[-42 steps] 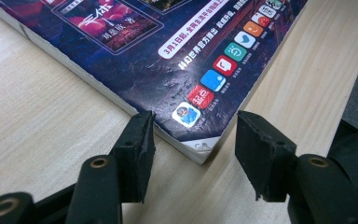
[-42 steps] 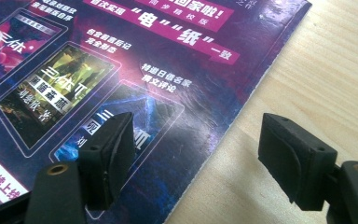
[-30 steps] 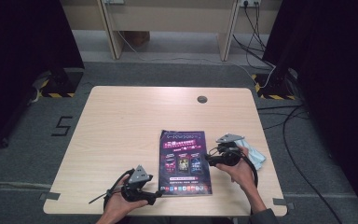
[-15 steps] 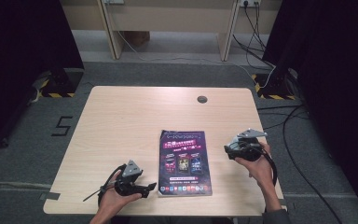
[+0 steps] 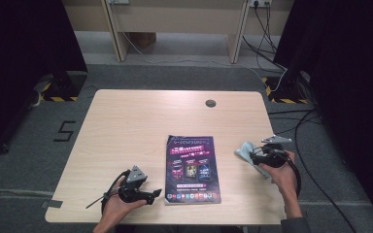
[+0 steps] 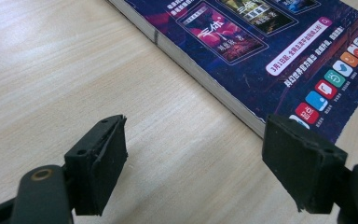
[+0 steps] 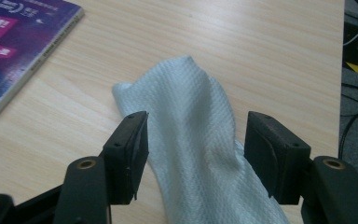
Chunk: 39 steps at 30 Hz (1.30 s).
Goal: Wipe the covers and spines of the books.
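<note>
Beside the magazine (image 5: 193,168) on the desk (image 5: 126,126), the right hand-held gripper (image 7: 193,156), jaws just narrowing yet unclamped, should straddle the cloth's (image 7: 191,121) raised fold squarely before pinching.

Bare table (image 5: 126,126) left and beyond; magazine (image 5: 192,167) and cloth (image 5: 246,150) block the near right.

Lab-style recording room; black curtains (image 5: 19,58) on both sides; grey carpet (image 5: 39,145) with hazard tape (image 5: 58,98); loose cables (image 5: 272,29); lone wooden surface (image 5: 126,126).
</note>
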{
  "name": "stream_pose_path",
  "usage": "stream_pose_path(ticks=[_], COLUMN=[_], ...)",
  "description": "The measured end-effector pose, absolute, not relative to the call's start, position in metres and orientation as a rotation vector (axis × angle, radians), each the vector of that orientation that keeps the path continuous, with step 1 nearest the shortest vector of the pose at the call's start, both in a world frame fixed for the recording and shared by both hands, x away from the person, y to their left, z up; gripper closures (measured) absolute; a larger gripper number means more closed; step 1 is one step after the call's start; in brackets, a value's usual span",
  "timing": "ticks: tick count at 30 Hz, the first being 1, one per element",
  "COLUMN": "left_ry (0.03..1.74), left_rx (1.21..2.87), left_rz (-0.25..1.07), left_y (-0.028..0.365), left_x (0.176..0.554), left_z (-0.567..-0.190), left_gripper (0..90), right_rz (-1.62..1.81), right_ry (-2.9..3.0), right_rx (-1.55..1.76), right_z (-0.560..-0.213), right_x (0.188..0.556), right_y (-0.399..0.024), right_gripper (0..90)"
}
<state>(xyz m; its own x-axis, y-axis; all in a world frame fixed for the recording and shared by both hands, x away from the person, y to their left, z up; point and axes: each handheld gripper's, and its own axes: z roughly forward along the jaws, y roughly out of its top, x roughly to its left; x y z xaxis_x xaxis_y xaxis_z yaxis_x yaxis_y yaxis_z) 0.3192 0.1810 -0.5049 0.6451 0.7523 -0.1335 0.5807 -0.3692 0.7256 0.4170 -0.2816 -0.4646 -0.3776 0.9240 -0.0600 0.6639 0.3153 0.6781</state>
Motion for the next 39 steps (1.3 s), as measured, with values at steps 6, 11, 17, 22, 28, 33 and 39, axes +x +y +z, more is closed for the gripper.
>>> stream_pose_path(ticks=[6,11,17,22,28,33,39], left_ry=[1.031,1.029,1.016,1.006,0.998,0.979,0.94], left_rx=[2.091,2.099,2.095,2.059,2.023,2.057,2.103], left_rz=[0.281,0.278,0.282,0.279,0.239,0.226,0.203], left_y=[0.18,0.179,0.175,0.17,0.158,0.149,0.141], left_x=[0.319,0.319,0.318,0.318,0.317,0.318,0.316], left_z=[-0.506,-0.507,-0.507,-0.506,-0.506,-0.509,-0.513], left_gripper=[21.3,21.3,21.3,21.3,21.7,22.0,27.7], right_rz=[0.762,0.649,0.662,0.678,0.76,0.861,0.929], right_ry=[2.172,2.216,2.26,2.268,2.224,2.254,2.335], right_rx=[1.418,1.377,1.373,1.354,1.278,1.159,1.031], right_z=[-0.473,-0.481,-0.49,-0.488,-0.47,-0.454,-0.447], right_x=[0.419,0.422,0.424,0.423,0.419,0.414,0.407], right_y=[-0.283,-0.279,-0.276,-0.277,-0.267,-0.237,-0.193], right_gripper=[42.6,45.3,62.9,76.0,78.5,78.4,78.1])
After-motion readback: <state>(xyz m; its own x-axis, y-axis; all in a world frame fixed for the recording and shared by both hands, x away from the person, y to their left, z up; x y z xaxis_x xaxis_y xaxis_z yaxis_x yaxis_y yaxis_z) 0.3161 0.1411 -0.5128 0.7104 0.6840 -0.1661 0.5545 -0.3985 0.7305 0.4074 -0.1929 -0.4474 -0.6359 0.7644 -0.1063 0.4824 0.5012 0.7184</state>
